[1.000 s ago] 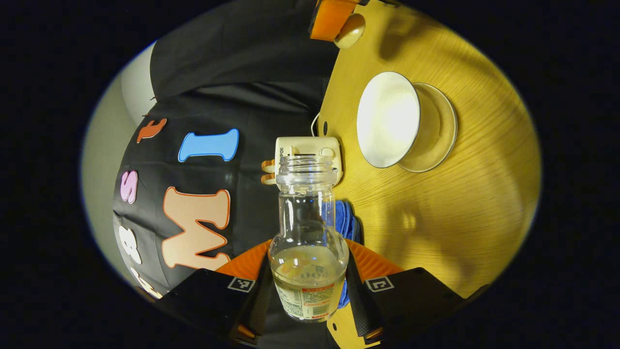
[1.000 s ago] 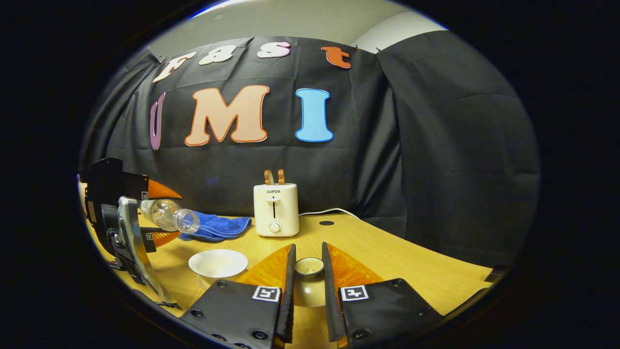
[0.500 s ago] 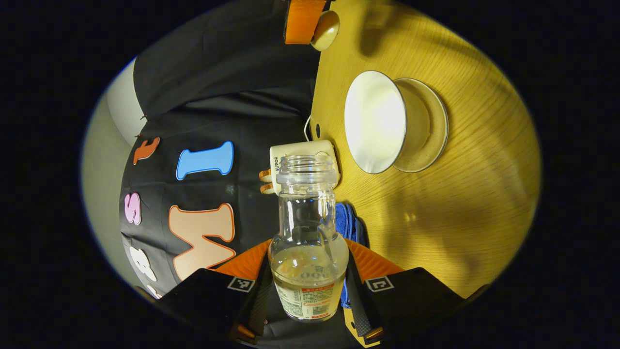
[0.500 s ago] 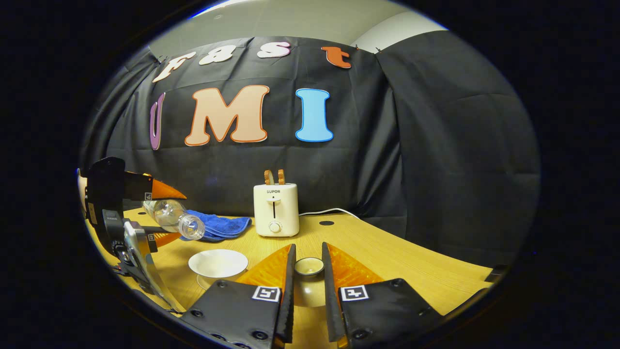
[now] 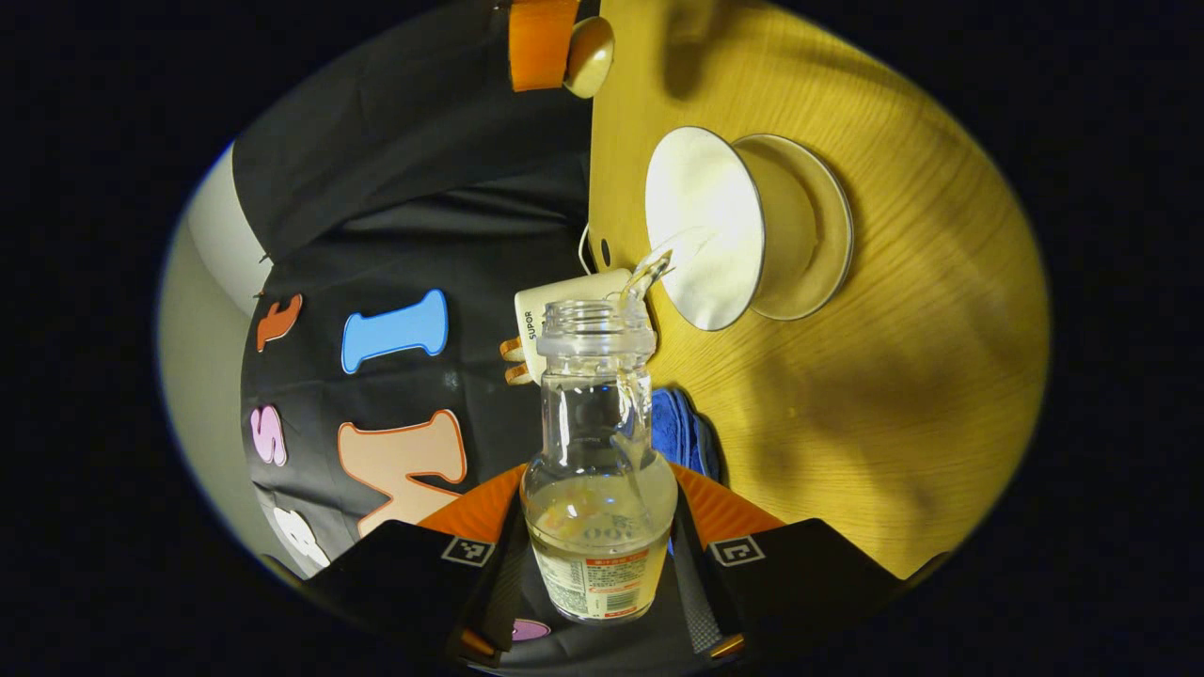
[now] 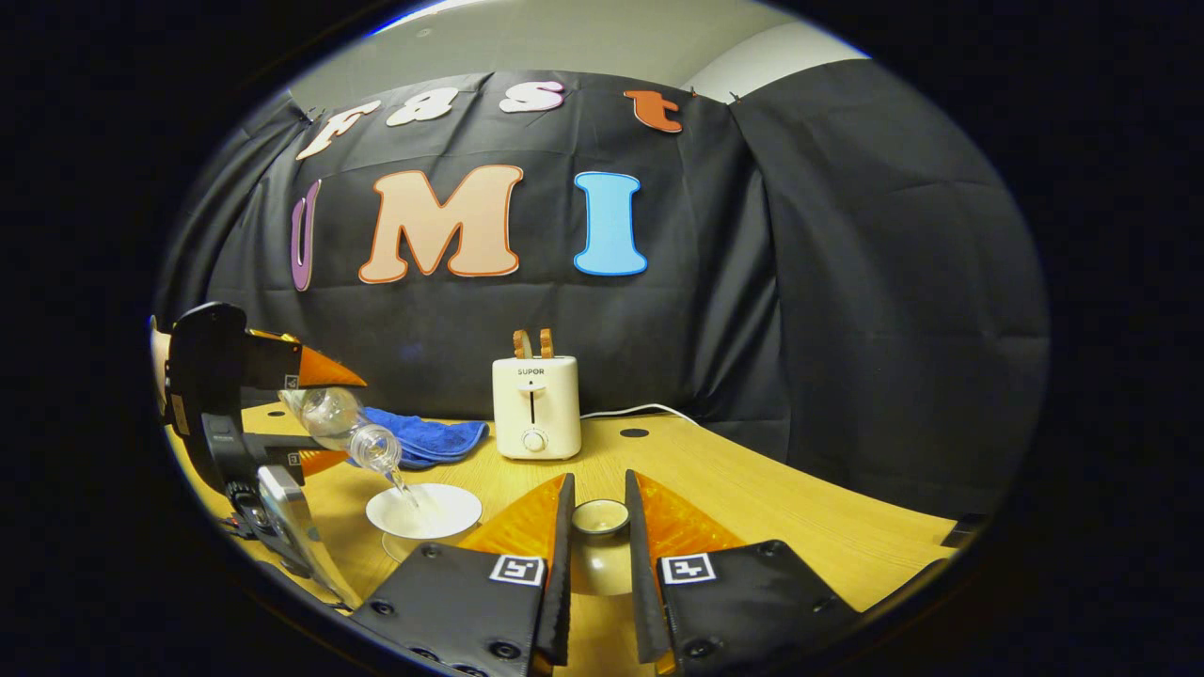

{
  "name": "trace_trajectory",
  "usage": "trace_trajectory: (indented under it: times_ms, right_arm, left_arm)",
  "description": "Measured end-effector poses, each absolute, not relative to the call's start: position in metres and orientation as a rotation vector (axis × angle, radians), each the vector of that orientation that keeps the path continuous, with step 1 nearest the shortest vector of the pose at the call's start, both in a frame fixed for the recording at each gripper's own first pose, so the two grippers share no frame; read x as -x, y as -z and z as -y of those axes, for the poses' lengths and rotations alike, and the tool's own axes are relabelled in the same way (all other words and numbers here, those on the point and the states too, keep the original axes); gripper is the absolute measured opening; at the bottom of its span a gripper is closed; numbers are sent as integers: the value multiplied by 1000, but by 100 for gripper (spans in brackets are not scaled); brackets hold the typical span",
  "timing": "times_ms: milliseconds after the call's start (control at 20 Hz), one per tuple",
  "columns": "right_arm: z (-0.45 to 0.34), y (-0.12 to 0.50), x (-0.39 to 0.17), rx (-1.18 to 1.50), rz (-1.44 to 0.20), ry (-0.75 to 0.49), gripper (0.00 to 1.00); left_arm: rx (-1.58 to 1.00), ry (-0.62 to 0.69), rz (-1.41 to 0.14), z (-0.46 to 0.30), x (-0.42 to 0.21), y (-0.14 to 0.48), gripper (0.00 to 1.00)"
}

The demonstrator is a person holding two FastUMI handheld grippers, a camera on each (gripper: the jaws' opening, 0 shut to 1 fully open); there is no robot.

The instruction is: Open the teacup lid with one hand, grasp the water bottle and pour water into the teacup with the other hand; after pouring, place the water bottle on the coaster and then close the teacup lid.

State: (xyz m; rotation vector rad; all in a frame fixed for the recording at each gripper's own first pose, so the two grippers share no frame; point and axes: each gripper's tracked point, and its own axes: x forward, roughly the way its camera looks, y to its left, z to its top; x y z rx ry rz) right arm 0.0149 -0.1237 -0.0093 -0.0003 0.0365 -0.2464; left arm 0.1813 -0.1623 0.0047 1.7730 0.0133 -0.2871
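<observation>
Left hand-held gripper [image 5: 599, 555] pinching tilted water bottle [image 5: 596, 451] (pouring), toaster [image 6: 534, 407] & blue cloth [image 6: 423, 438] behind teacup [image 6: 423, 512].

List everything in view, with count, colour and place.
Water bottle: 1, clear, tilted in the left claw, pouring.
Teacup: 1, white, on the table, receiving the stream.
Teacup lid: 1, cream, held off the cup.
Toaster: 1, cream, at the table's back.
Cloth: 1, blue, left of the toaster.
Table: 1, wooden.
Left claw: 1, shut on the bottle.
Right claw: 1, shut on the lid.
</observation>
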Motion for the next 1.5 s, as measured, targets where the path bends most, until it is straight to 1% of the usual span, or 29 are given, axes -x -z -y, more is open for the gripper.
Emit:
trace_trajectory:
  times_ms: [600, 950, 1250, 1500]
  right_arm:
    - [124, 9, -14, 1, -36, 246, 30]
    - [125, 8, -14, 1, -36, 252, 31]
    - [125, 8, -15, 1, -36, 252, 31]
    - [124, 9, -15, 1, -36, 252, 30]
  left_arm:
    - [-1896, 267, 48, 162, -177, -33, 67]
    - [-1973, 256, 108, 171, -176, -48, 67]
    - [-2037, 222, 162, 173, -177, -66, 67]
    - [-2046, 210, 183, 173, -179, -68, 67]
